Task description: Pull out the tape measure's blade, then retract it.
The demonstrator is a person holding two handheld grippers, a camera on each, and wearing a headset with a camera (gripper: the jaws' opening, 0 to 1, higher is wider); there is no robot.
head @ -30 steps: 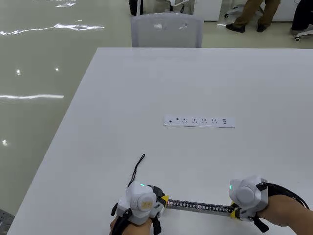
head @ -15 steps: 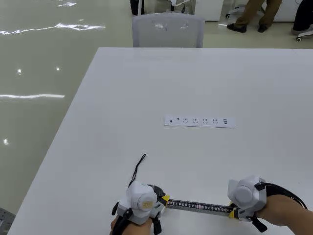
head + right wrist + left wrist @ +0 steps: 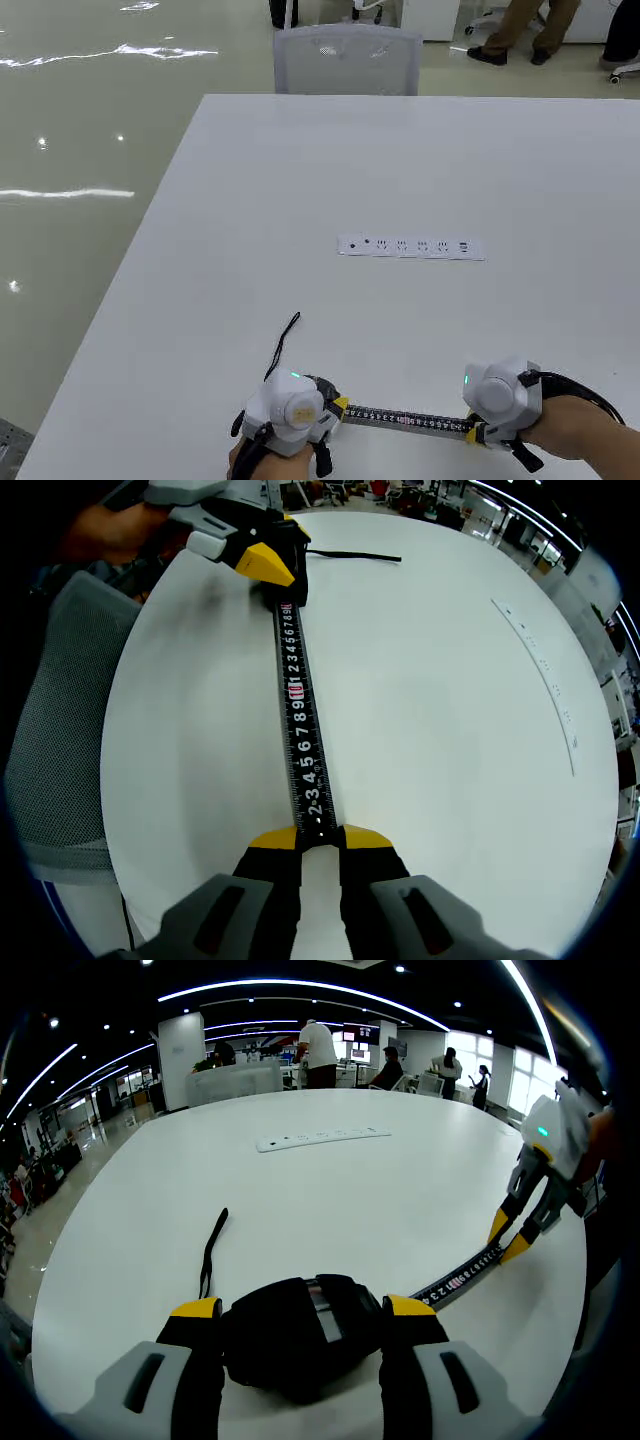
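2 hand-held grippers point(image 3: 335, 408) point(image 3: 472, 432), 1 tape measure point(image 3: 300, 1340), 1 pwr strip point(image 3: 411, 246), 1 chair point(image 3: 345, 60).

Your tape measure point(image 3: 300, 1338) has a black case, gripped between the jaws of your left gripper point(image 3: 300, 1308) near the table's point(image 3: 400, 170) front edge. Its blade point(image 3: 298, 710), black with white numerals, is drawn out straight, its tip pinched in your right gripper point(image 3: 320, 838). The black wrist strap point(image 3: 210, 1245) lies slack on the table.

Head view: high, forward-down over white rectangular table point(image 3: 300, 200). Gripper views: low near tabletop, facing each other, sharing black numbered tape blade point(image 3: 463, 1282), 4 o'clock left's, 12 right's.
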